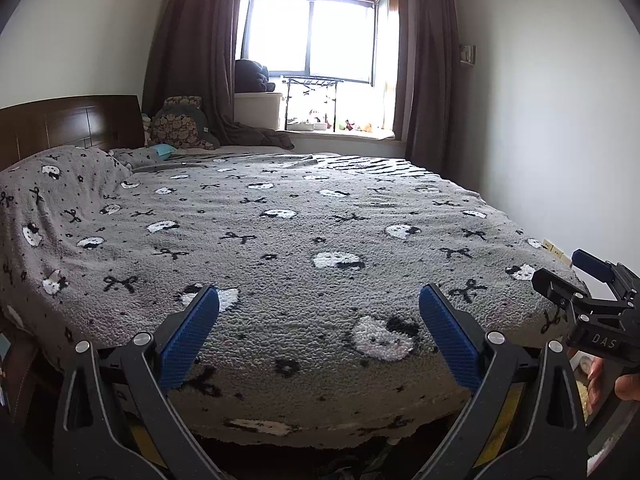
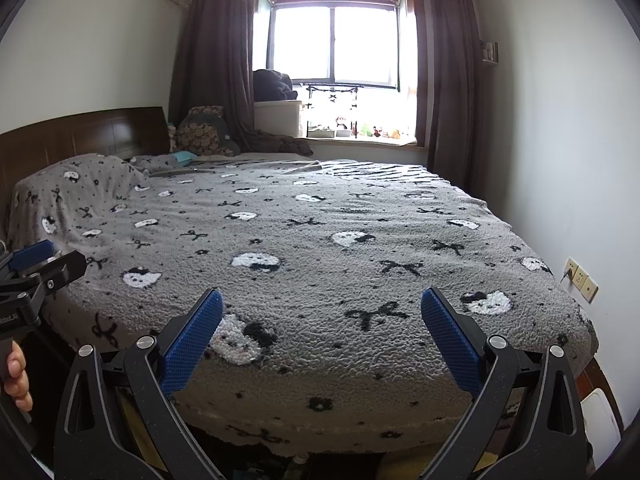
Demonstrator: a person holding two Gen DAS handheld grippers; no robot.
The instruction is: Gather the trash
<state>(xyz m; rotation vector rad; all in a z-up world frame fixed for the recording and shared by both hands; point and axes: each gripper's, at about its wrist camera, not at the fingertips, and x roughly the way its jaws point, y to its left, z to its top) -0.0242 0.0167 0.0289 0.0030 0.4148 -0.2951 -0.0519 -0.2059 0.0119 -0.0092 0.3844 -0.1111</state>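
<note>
the left gripper (image 1: 320,312) is held at the foot of the bed (image 1: 304,248), and its two blue fingers (image 1: 192,336) stand wide apart with nothing between them. the right gripper (image 2: 322,316) is the same: its blue pads (image 2: 450,340) are spread wide and they hold nothing. both point over the bed toward the window (image 2: 334,44).

in the left wrist view the right gripper shows also at the right edge, with a hand (image 1: 618,376) under it on the handle. in the right wrist view the left gripper shows at the left edge, and fingers (image 2: 16,376) of the other hand hold its grip.

the bed is covered with a grey fleece blanket (image 2: 320,248) that has white cat faces and black bows. i cannot see any clear piece of trash on the blanket. a small light blue thing (image 1: 162,149) lies near the pillows, just in front of the patterned cushion (image 1: 180,126), but it is too small to tell what it is. under the foot edge of the bed there are some dark and yellow things on the floor, too hidden to name.

a brown wooden headboard (image 2: 80,136) is at the left, dark curtains (image 2: 216,60) hang on both sides of the window, and small toys (image 2: 376,131) stand on the sill. a wall socket (image 2: 580,278) is on the right wall near the bed corner.
</note>
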